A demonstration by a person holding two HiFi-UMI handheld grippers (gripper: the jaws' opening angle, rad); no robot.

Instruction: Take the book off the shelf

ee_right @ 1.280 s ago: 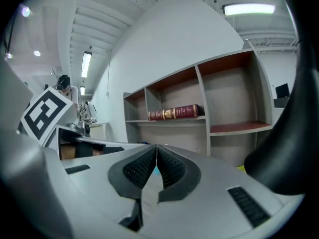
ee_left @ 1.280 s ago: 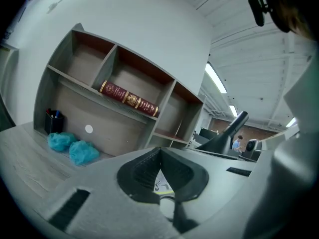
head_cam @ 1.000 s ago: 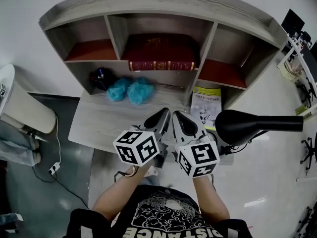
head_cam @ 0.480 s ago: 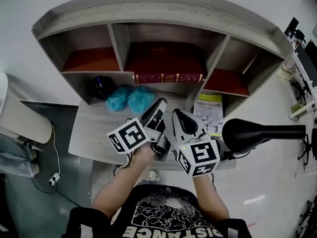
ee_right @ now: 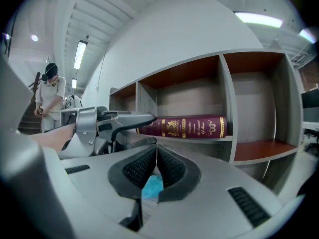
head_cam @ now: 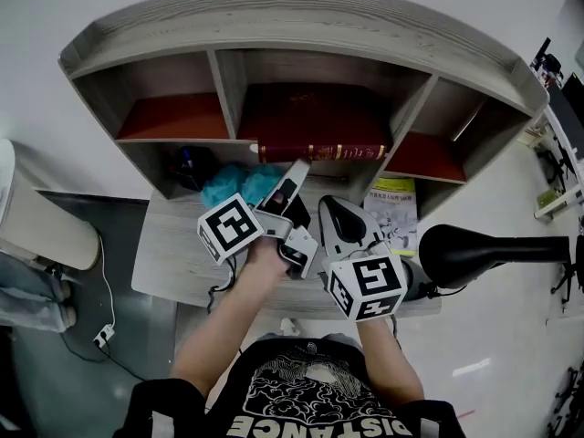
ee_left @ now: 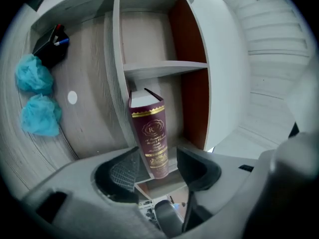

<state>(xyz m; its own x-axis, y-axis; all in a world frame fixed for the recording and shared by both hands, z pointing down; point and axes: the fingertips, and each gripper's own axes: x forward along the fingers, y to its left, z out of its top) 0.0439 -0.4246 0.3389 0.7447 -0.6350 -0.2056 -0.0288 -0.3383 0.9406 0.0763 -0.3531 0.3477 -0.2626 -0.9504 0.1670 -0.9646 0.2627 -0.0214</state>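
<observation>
1. Right gripper, lower centre of the head view, nearest the person: jaws closed against each other, gripping nothing. It hangs over the desk, short of the shelf. Judged idle in this step.
2. Left gripper, just left of centre and further forward, turned on its side: jaws opening, already wide apart. In its own view the spine end of the book shows in the gap between the pads, but neither pad presses on it.
3. Blue fluffy items lie on the desk under the shelf board, upper left of the left gripper. Not part of the job.
4. The book lies flat in the middle compartment, spine facing out, centre of the head view.
5. Progress, as a judgement: approach nearly done, nothing grasped. Left to do: close on the spine, draw the book out clear of the compartment.
</observation>
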